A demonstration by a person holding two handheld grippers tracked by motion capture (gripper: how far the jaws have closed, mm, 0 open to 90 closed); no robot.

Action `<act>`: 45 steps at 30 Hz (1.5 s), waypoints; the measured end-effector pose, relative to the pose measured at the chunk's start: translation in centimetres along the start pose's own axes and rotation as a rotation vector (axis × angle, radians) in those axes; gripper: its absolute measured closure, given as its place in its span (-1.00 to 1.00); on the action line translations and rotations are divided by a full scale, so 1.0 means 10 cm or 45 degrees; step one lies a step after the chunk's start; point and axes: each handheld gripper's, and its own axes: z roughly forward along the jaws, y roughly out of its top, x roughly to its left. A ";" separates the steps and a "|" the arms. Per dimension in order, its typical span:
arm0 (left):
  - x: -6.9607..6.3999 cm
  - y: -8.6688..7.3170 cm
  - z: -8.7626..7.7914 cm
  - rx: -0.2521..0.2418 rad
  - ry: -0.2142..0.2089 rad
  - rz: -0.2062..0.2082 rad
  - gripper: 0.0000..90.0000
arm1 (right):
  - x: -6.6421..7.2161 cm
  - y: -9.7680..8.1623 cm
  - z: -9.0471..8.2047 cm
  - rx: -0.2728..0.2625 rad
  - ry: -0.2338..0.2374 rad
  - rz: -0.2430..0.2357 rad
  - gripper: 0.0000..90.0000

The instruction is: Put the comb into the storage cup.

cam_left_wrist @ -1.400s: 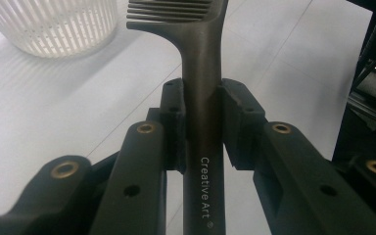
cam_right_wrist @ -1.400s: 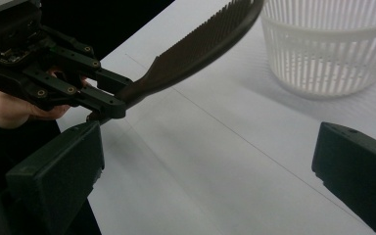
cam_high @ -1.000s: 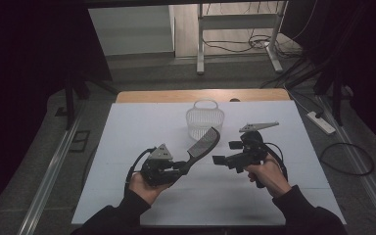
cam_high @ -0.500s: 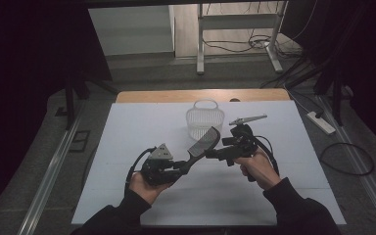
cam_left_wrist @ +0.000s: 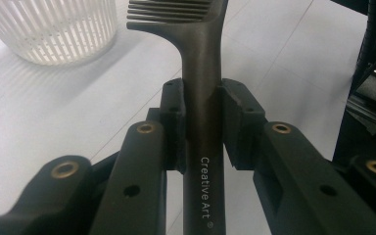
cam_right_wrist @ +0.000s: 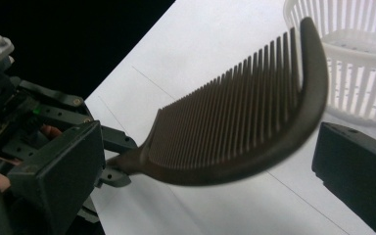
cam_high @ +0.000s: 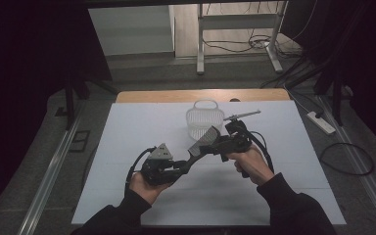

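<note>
Evidently the left gripper [cam_high: 183, 164] is clamping the comb [cam_high: 203, 139] by its handle, offering the toothed end between the right gripper's [cam_high: 220, 143] wide-parted jaws for a handover.

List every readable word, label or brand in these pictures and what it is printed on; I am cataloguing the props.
"Creative Art ®": white print along the handle of the dark comb, read in the left gripper view.
No other text can be read on the white basket or the table.

The right gripper [cam_high: 214, 145] has moved in toward the comb [cam_high: 203, 141], from well apart on its far side to close against it, its open jaws flanking the comb's toothed head
</note>
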 end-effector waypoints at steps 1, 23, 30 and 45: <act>0.00 0.00 0.00 -0.001 -0.001 0.000 0.61 | 0.00 0.01 0.01 0.002 0.005 0.005 -1.00; 0.00 0.00 0.00 -0.009 0.013 0.005 0.61 | -0.09 0.05 0.01 -0.010 0.045 0.056 -0.15; 0.00 -0.01 0.00 -0.006 0.026 0.009 0.61 | -0.10 0.04 -0.01 -0.007 0.112 0.104 0.45; -0.01 -0.01 0.08 0.034 0.026 0.043 0.58 | -0.17 0.02 -0.03 -0.024 0.350 0.261 0.85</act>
